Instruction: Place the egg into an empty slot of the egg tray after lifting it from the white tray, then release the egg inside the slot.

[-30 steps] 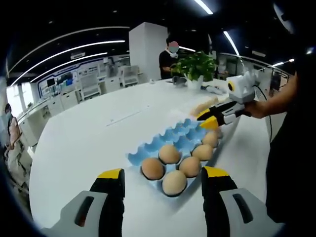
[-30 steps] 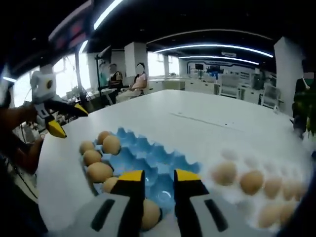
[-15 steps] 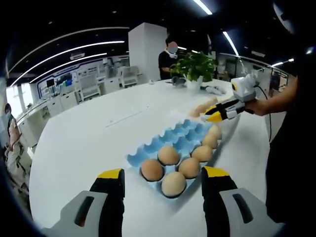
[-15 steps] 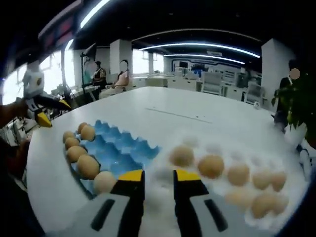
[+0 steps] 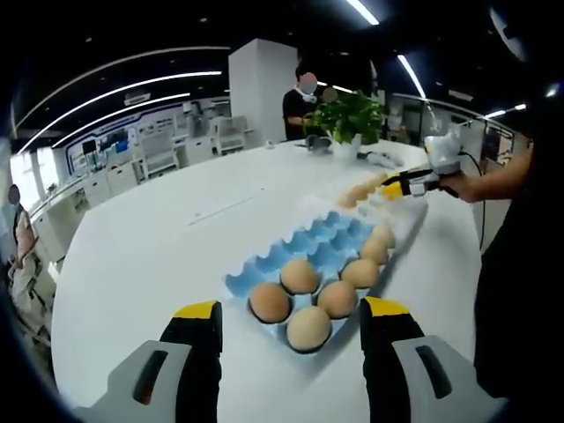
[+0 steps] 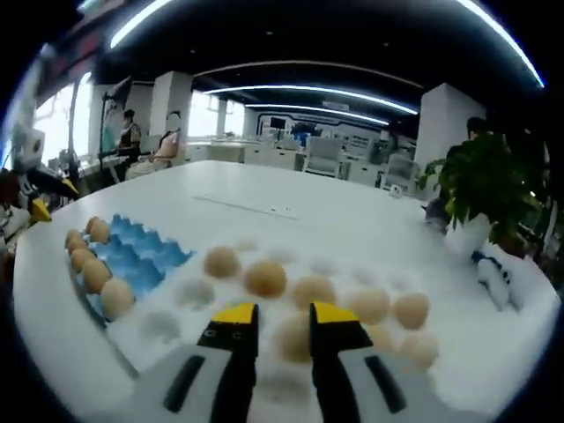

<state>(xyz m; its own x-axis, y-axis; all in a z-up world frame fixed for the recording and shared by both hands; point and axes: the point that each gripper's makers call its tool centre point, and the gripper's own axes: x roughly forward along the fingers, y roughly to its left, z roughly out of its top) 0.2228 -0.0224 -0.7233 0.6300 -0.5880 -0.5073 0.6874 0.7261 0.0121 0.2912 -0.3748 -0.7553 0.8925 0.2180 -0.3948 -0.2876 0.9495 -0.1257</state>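
The right claw (image 6: 271,319) hangs low over the white tray (image 6: 167,328), its yellow-tipped jaws a narrow gap apart and holding nothing. Just past the tips sits an egg (image 6: 294,337), pale and blurred, which looks like the one lined up for pickup; the small gap seems set to close around it from both sides. More eggs lie in rows across this tray, some slots bare. To the left on the white tabletop (image 6: 352,233) sits the blue egg tray (image 6: 144,256), touching or just beside the white tray, with a row of eggs along its near edge and empty cups behind, so there is room for the delivery. Judged from this, the task is at the reach-and-grasp stage, nothing lifted yet.

The left claw (image 5: 291,315) waits at the opposite end of the blue egg tray, jaws spread wide and empty, level and parked above the tabletop, apparently kept clear. From its view a person's hand (image 5: 465,187) holds the right claw out over the far white tray, forearm extended and pointing down toward the eggs. A potted plant (image 5: 351,119) stands beyond
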